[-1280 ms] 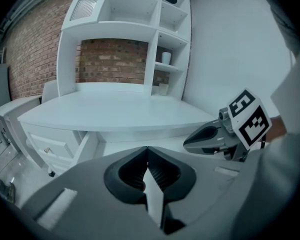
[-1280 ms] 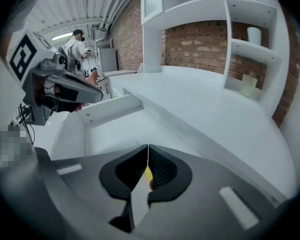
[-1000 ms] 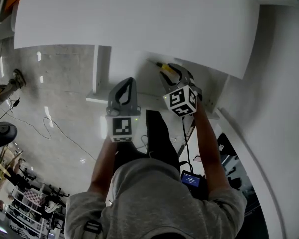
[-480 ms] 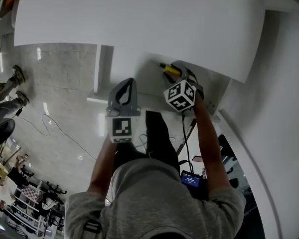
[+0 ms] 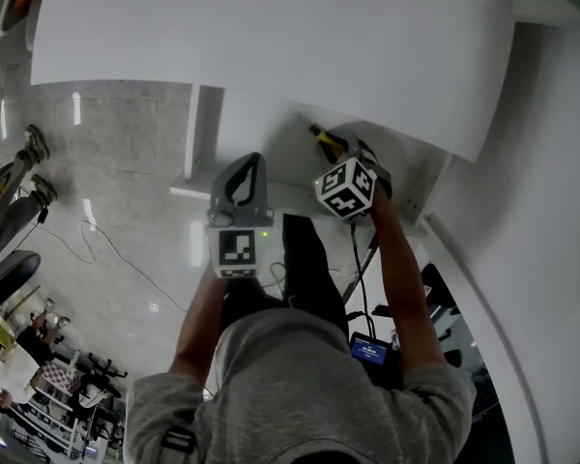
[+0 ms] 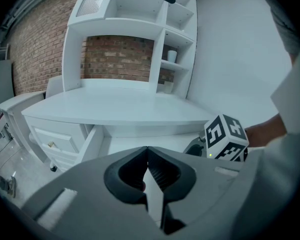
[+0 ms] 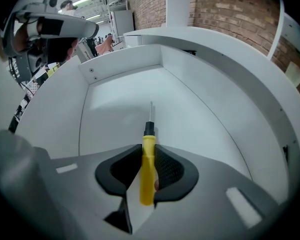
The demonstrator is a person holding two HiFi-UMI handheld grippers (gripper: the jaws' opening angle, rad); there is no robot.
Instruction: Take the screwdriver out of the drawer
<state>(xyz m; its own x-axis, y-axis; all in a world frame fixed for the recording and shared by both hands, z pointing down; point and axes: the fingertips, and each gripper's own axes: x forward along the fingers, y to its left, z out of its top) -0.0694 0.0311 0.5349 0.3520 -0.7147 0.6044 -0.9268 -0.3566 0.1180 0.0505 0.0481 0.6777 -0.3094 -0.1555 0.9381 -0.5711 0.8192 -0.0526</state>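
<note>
One white desk [image 6: 120, 109], brick wall [image 6: 119, 56] behind (screwdriver [image 7: 147, 166] over open drawer [image 7: 115, 101]).

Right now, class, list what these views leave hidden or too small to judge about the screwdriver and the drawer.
Right gripper view: the screwdriver shaft is too thin to tell tip type, or whether it touches the drawer floor.
Head view: the right gripper covers most of the screwdriver; the desk top hides the drawer's back.
Left gripper view: the left gripper itself blocks most of the drawer's inside.
</note>
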